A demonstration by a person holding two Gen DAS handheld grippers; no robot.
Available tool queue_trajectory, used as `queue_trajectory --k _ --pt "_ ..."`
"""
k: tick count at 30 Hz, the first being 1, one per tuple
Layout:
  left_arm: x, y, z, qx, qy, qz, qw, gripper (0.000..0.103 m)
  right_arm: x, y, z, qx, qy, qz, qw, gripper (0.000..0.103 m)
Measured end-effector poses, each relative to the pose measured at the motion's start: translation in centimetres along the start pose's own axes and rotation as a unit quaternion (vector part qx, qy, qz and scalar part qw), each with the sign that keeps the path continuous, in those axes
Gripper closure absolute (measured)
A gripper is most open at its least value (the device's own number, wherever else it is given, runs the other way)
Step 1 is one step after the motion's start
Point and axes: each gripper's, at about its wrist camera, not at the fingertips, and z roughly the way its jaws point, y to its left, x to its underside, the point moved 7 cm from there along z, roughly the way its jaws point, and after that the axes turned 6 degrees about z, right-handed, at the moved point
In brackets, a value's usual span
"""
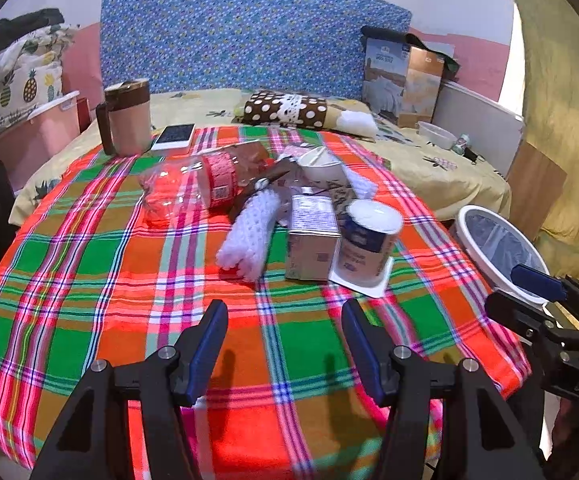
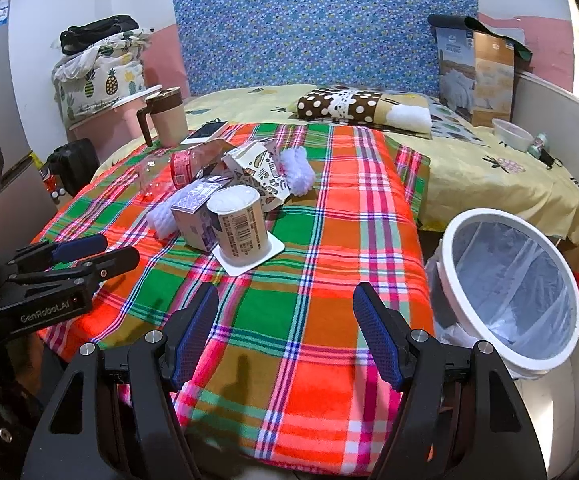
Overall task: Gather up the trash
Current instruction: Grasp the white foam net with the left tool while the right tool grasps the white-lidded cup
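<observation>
A pile of trash lies on the plaid cloth (image 1: 109,280): a clear plastic bottle with a red label (image 1: 193,188), white foam netting (image 1: 249,236), a small carton (image 1: 313,236), an upturned yogurt cup (image 1: 369,244) and a crumpled patterned paper cup (image 2: 261,172). The carton (image 2: 197,216) and yogurt cup (image 2: 243,228) also show in the right wrist view. A white trash bin with a clear liner (image 2: 509,288) stands at the bed's right side. My left gripper (image 1: 285,340) is open and empty, short of the pile. My right gripper (image 2: 285,328) is open and empty, left of the bin.
A pink mug with a brown lid (image 1: 127,118) and a phone (image 1: 173,136) sit beyond the pile. A polka-dot pillow (image 1: 289,110), a bedding box (image 1: 401,80) and a white bowl (image 1: 435,134) lie farther back. A pink storage box (image 1: 33,136) stands left.
</observation>
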Motion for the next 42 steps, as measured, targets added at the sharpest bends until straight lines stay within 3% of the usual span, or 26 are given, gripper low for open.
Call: queue_trajectory --k 14,26,28,31,35,42 --pt "-2.6 4.4 5.1 0.000 0.014 -0.014 0.9998 0.044 -1.9 2.2 3.8 -0.036 0.012 -0.034 0.999 0.032" --pt "-3.4 4.5 7.7 0.027 0.025 -0.005 0.9993 0.044 -3.1 3.2 6.4 -0.050 0.023 -0.053 0.997 0.032" --pt "-3.5 4.4 8.1 0.030 0.028 -0.004 0.9992 0.045 -3.3 3.2 6.5 -0.054 0.024 -0.052 0.997 0.038" --pt "-3.5 4.2 8.8 0.038 0.038 -0.006 0.9985 0.052 -3.2 3.2 6.8 -0.059 0.031 -0.051 0.997 0.050" --pt "-3.1 3.7 9.6 0.041 0.054 -0.004 0.9977 0.073 -3.2 3.2 6.5 -0.061 0.029 -0.049 0.997 0.050" --pt "-2.6 4.4 7.9 0.031 0.036 -0.024 0.9986 0.078 -3.3 2.6 5.5 -0.061 0.019 -0.041 0.997 0.050"
